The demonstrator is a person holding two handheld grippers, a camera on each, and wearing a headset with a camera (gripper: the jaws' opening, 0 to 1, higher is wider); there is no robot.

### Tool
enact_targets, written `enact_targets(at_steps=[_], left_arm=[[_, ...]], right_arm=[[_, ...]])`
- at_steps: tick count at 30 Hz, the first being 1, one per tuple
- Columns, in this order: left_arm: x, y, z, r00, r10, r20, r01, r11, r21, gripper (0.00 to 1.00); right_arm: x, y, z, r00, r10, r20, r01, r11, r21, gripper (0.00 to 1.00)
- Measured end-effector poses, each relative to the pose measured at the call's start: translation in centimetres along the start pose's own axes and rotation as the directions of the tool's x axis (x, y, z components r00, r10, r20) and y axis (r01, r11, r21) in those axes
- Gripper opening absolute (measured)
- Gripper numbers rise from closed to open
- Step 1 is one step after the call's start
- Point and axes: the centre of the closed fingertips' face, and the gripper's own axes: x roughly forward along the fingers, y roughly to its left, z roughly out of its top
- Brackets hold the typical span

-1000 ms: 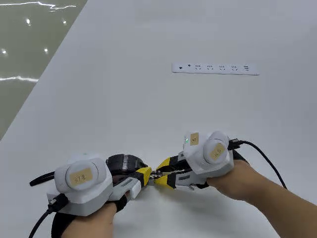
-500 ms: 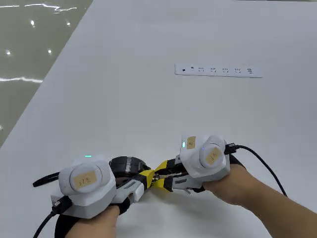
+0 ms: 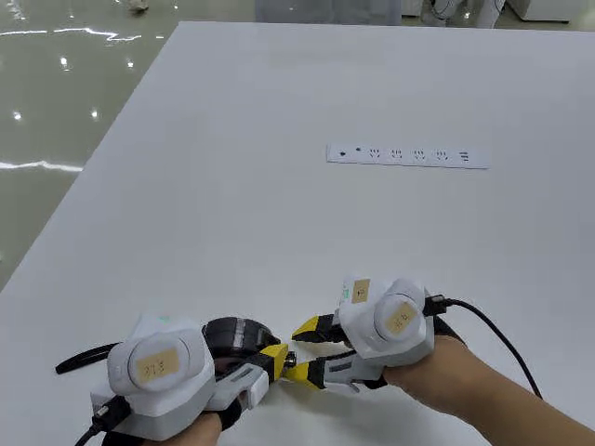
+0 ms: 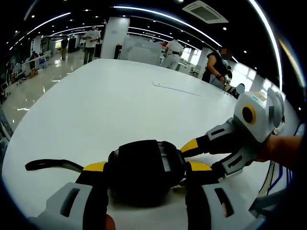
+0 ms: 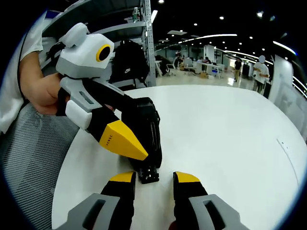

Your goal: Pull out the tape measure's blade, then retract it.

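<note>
A black tape measure (image 3: 237,333) rests on the white table near its front edge, and my left gripper (image 3: 256,350) is shut on its case. In the left gripper view the case (image 4: 144,167) sits between both yellow-tipped jaws, its black wrist strap (image 4: 48,164) trailing left. My right gripper (image 3: 303,350) faces it from the right, open. In the right gripper view the blade's end hook (image 5: 148,175) sits at the case mouth, in the gap of my right gripper (image 5: 154,178), touching neither jaw. No blade length is drawn out.
A white power strip (image 3: 407,155) lies farther back on the table (image 3: 232,186). A black cable (image 3: 493,330) runs from the right gripper toward the right. The table's left edge drops to a glossy floor. People stand at the far end in the left gripper view.
The right gripper's jaws, pinched together at the blade hook a second ago, have spread apart. The left gripper still holds the case. The head camera has tilted up slightly.
</note>
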Motion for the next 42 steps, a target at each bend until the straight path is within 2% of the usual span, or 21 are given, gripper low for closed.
enact_targets(at_steps=[3, 10, 19, 22, 24, 31, 34, 37, 40, 42], left_arm=[[-0.1, 0.1, 0.1, 1.0, -0.004, 0.001, 0.004, 1.0, 0.001, 0.61], [-0.5, 0.2, 0.2, 0.9999, -0.011, 0.009, 0.011, 1.0, 0.01, 0.65], [-1.8, 0.5, 0.9, 0.9986, -0.042, 0.032, 0.04, 0.998, 0.049, 0.72], [-2.2, 0.5, 0.8, 0.9976, -0.063, 0.027, 0.061, 0.996, 0.062, 0.73], [-2.6, 0.5, 0.8, 0.9971, -0.071, 0.028, 0.068, 0.993, 0.098, 0.74], [-4.0, 0.6, 0.6, 0.9926, -0.119, 0.023, 0.115, 0.984, 0.135, 0.77], [-4.6, 0.6, 0.3, 0.9904, -0.138, 0.006, 0.135, 0.977, 0.164, 0.77], [-5.2, 0.8, 0.3, 0.9887, -0.15, 0.006, 0.146, 0.973, 0.179, 0.77], [-5.7, 0.9, -0.1, 0.986, -0.166, -0.006, 0.165, 0.968, 0.188, 0.78], [-6.1, 1.0, -0.3, 0.9852, -0.171, -0.015, 0.17, 0.961, 0.217, 0.78]], right_arm=[[-0.2, -0.3, 0.3, 0.9996, -0.008, 0.026, 0.007, 0.999, 0.032, 0.3], [-0.5, -0.1, 0.3, 0.999, -0.03, 0.032, 0.029, 0.998, 0.048, 0.34], [-2.6, 0.3, 0.7, 0.9935, -0.09, 0.07, 0.082, 0.991, 0.103, 0.49], [-3.6, 0.4, 0.8, 0.9898, -0.113, 0.087, 0.102, 0.988, 0.119, 0.52], [-4.3, 0.4, 0.6, 0.9867, -0.136, 0.089, 0.124, 0.984, 0.127, 0.54], [-6.8, 0.7, -0.3, 0.9785, -0.191, 0.076, 0.178, 0.972, 0.152, 0.6], [-8.0, 0.7, -0.8, 0.9711, -0.227, 0.074, 0.213, 0.963, 0.164, 0.63], [-9.0, 1.1, -1.1, 0.9662, -0.243, 0.085, 0.225, 0.957, 0.185, 0.62], [-9.6, 1.7, -1.8, 0.9646, -0.255, 0.065, 0.239, 0.951, 0.194, 0.64], [-10.2, 2.1, -2.1, 0.9619, -0.265, 0.065, 0.247, 0.947, 0.205, 0.65]])
